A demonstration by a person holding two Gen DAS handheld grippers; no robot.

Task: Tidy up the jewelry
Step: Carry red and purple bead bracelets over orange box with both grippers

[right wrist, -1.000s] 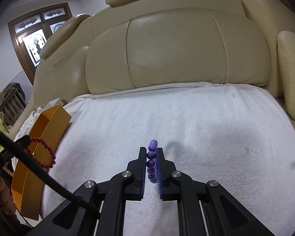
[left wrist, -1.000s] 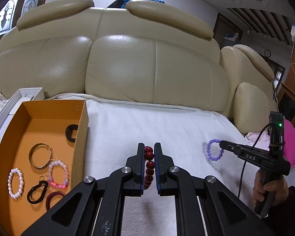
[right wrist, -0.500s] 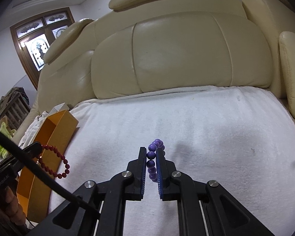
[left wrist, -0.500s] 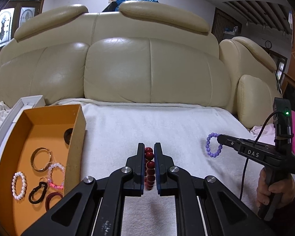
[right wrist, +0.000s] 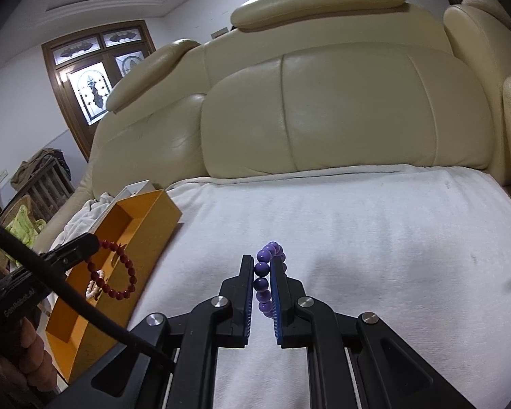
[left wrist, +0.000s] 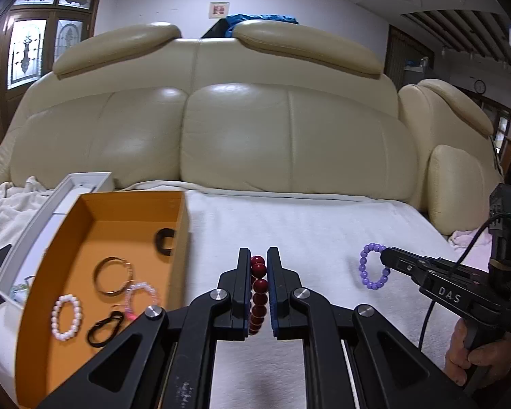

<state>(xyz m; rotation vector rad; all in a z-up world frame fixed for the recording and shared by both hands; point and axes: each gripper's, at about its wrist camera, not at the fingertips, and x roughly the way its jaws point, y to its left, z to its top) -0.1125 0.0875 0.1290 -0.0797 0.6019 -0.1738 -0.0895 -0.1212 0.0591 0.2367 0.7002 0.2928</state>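
My left gripper [left wrist: 258, 255] is shut on a dark red bead bracelet [left wrist: 258, 286], held above the white towel just right of the orange box [left wrist: 98, 225]. In the right wrist view that red bracelet [right wrist: 114, 272] hangs as a loop from the left gripper [right wrist: 95, 243] over the box's near side. My right gripper [right wrist: 260, 259] is shut on a purple bead bracelet [right wrist: 264, 279]. From the left wrist view the purple bracelet [left wrist: 373, 266] dangles from the right gripper [left wrist: 385, 257] above the towel. The box holds a white pearl bracelet [left wrist: 66, 317], a metal hoop [left wrist: 110, 274], a pink-and-pearl bracelet [left wrist: 141, 298] and black rings.
A white towel [right wrist: 357, 238] covers the seat of a cream leather sofa [left wrist: 255, 129]. A white box lid [left wrist: 51, 211] lies left of the orange box. A hand [left wrist: 477, 358] grips the right tool's handle; a pink cloth lies at the far right.
Both grippers have lifted and tipped upward, so more sofa back and ceiling show. The right gripper with the purple bracelet has shifted left, nearer the box. Both bracelets stay gripped.
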